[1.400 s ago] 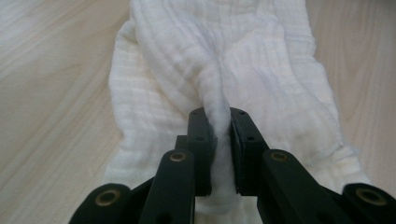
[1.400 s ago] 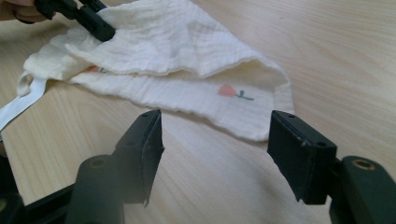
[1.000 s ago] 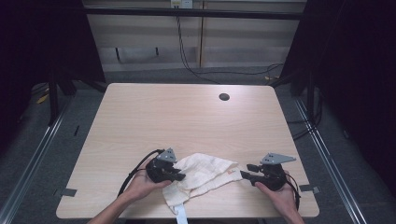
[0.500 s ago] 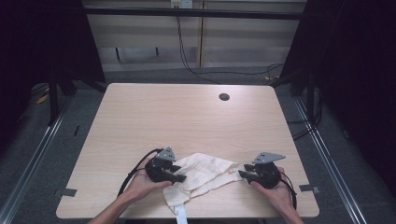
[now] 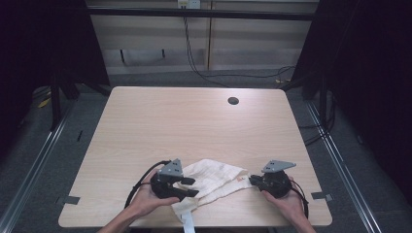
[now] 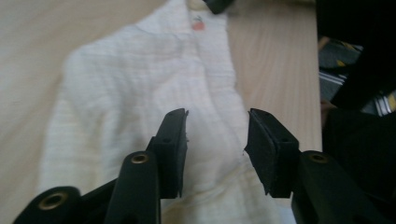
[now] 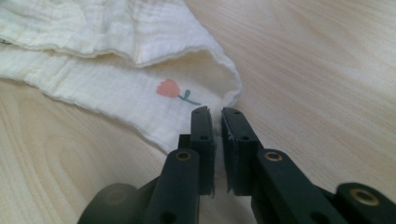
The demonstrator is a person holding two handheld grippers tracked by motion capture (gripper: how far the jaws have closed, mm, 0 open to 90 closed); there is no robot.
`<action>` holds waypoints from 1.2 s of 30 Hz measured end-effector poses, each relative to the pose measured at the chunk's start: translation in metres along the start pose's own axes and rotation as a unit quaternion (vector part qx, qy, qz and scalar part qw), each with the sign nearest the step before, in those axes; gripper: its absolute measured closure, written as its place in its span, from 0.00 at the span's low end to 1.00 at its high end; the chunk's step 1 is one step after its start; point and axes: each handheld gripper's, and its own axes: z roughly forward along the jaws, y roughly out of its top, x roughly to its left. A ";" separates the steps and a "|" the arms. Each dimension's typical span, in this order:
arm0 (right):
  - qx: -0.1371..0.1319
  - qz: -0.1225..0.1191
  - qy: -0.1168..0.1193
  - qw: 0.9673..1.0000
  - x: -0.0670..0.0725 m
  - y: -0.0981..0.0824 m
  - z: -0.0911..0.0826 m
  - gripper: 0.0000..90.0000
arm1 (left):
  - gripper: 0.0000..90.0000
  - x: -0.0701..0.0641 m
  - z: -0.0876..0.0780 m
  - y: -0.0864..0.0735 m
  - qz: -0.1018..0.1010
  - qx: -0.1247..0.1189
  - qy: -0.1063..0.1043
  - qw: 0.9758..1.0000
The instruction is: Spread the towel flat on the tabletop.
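A crumpled white muslin cloth lies near the table's front edge, between my two grippers. My left gripper is open at the cloth's left end; in the left gripper view its jaws stand apart just above the cloth, holding nothing. My right gripper is at the cloth's right corner. In the right gripper view it is shut on the edge of the cloth, beside a small printed pink flower. A sliver of white fabric shows between the jaws.
The light wooden table has a round dark hole at the back right. A strip of the cloth hangs over the front edge. Black frame posts and cables stand around the table.
My right gripper has slid a little left onto the cloth's right corner and closed on it. The left gripper has hardly moved.
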 end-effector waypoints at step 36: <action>-0.009 0.028 0.005 1.000 0.008 -0.006 -0.013 0.75 | 0.97 0.012 -0.009 0.002 -0.015 -0.027 0.023 0.999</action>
